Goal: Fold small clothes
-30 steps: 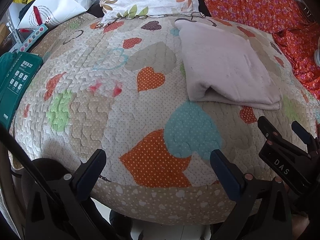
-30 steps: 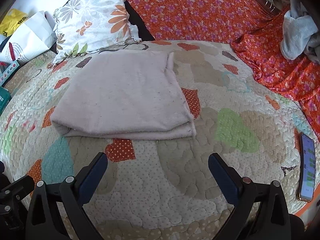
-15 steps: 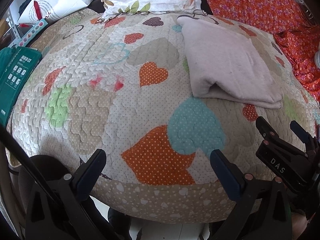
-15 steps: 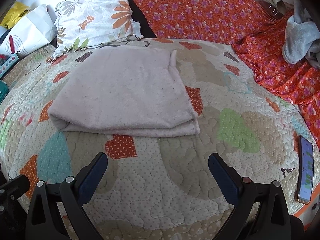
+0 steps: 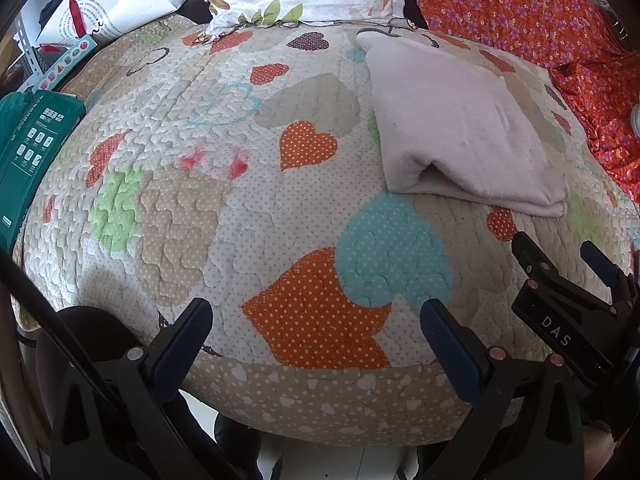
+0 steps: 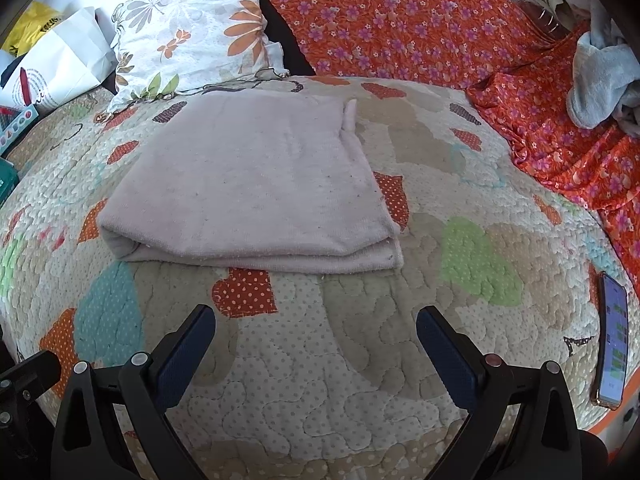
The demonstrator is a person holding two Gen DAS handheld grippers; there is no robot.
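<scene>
A pale pinkish-grey cloth (image 6: 252, 188) lies folded in layers on the heart-patterned quilt (image 6: 360, 360), its open edges toward me. In the left wrist view the same cloth (image 5: 456, 120) lies to the upper right. My right gripper (image 6: 316, 320) is open and empty, a short way in front of the cloth's near edge. My left gripper (image 5: 316, 316) is open and empty over the quilt (image 5: 180, 200), left of and nearer than the cloth. The right gripper (image 5: 564, 256) shows at the lower right of the left wrist view.
A floral pillow (image 6: 192, 36) and an orange flowered sheet (image 6: 420, 24) lie behind the cloth. A phone (image 6: 612, 336) lies at the quilt's right edge. A grey garment (image 6: 600, 84) sits at far right. A green box (image 5: 28, 160) and white bag (image 5: 112, 4) are at left.
Both grippers have drifted slightly; the cloth sits a little lower and nearer in both views. The cloth has not moved on the quilt. Both grippers stay open.
</scene>
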